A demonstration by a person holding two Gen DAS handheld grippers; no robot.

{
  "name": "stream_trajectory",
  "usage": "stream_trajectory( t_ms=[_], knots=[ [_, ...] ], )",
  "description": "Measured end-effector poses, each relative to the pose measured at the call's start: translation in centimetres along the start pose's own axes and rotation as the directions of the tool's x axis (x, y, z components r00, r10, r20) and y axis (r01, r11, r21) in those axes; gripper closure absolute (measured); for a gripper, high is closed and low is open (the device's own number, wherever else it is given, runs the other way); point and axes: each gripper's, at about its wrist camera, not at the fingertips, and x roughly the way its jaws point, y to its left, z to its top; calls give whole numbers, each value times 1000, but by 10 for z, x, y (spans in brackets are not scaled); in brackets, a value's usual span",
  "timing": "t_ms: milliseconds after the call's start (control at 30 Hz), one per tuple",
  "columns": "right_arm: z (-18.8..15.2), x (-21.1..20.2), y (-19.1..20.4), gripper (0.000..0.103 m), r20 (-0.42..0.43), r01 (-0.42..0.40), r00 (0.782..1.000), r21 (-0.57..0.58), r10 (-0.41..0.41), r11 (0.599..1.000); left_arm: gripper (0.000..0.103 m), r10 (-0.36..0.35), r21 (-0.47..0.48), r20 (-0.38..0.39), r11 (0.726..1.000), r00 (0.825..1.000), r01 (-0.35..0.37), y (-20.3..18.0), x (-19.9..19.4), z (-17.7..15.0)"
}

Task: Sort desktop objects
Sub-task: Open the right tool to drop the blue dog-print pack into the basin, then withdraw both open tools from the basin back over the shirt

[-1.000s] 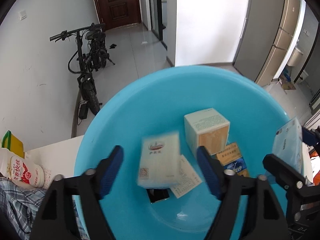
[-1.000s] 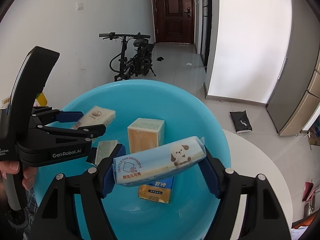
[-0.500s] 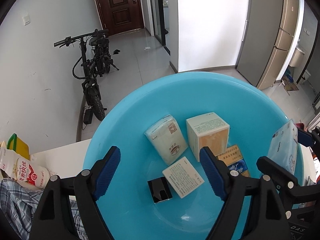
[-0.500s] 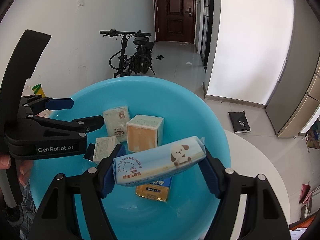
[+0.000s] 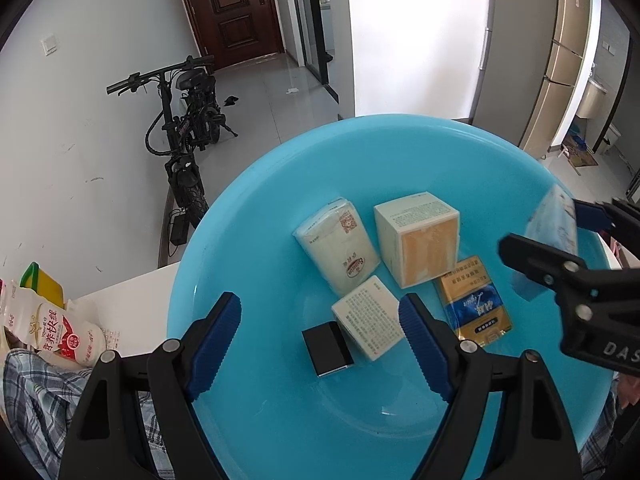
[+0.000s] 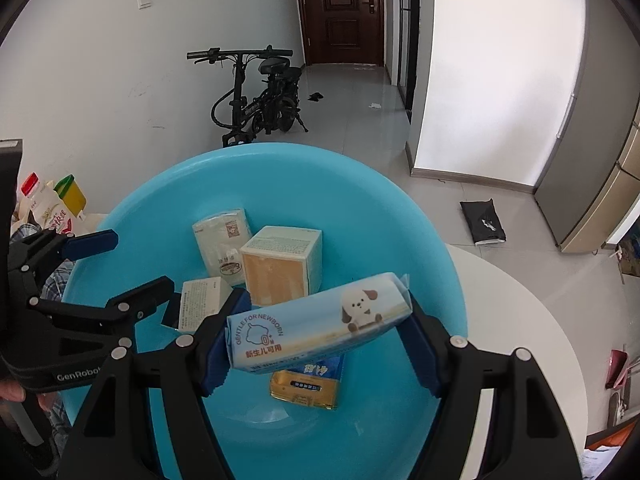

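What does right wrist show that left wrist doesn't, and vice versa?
Only right wrist: the printed front of the tissue pack clamped in the right tongs, and a black bag on the floor. Only left wrist: the small black box in full. Both: blue basin, cube box, gold-blue pack, bicycle.

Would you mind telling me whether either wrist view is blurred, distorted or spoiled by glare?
Left wrist view: sharp, print on the small box legible; fisheye bends the walls and darkens the corners. Right wrist view: equally sharp, the tissue pack text readable; a faint highlight on the basin floor, no glare.
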Motion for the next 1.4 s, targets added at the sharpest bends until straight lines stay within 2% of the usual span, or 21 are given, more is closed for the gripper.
stream_trajectory(
  t_ms=[233, 433, 467, 500, 533, 600, 933, 1400],
  knots=[
    [13, 13, 6, 31, -53, -29, 998, 59, 32, 998, 20, -6, 1, 3, 1000, 1000, 6, -7, -4, -2],
    [16, 27, 19, 27, -125, 52, 991, -8, -52, 999, 20, -3, 23, 0, 1000, 1000, 3, -13, -3, -4],
    [16, 28, 20, 26, -123, 66, 990, -14, -67, 998, 20, -3, 24, -1, 1000, 1000, 3, -14, -3, -4],
    [17, 27, 20, 24, -116, 75, 990, -15, -76, 997, 20, -2, 25, -1, 1000, 1000, 2, -14, -3, -5],
    [17, 27, 21, 17, -110, 77, 991, -16, -78, 997, 20, -1, 25, -2, 1000, 1000, 1, -15, -3, -5],
    [19, 23, 19, 14, -101, 78, 992, -11, -79, 997, 20, 2, 27, 0, 1000, 1000, -2, -14, -3, -6],
    [19, 10, 19, 13, -104, 81, 991, -15, -82, 997, 20, -4, 24, 15, 1000, 1000, 4, -14, -12, -8],
    [9, -21, 24, 12, -89, 132, 987, -46, -136, 990, 20, -33, 7, 36, 999, 999, 33, -21, -37, -22]
  ],
)
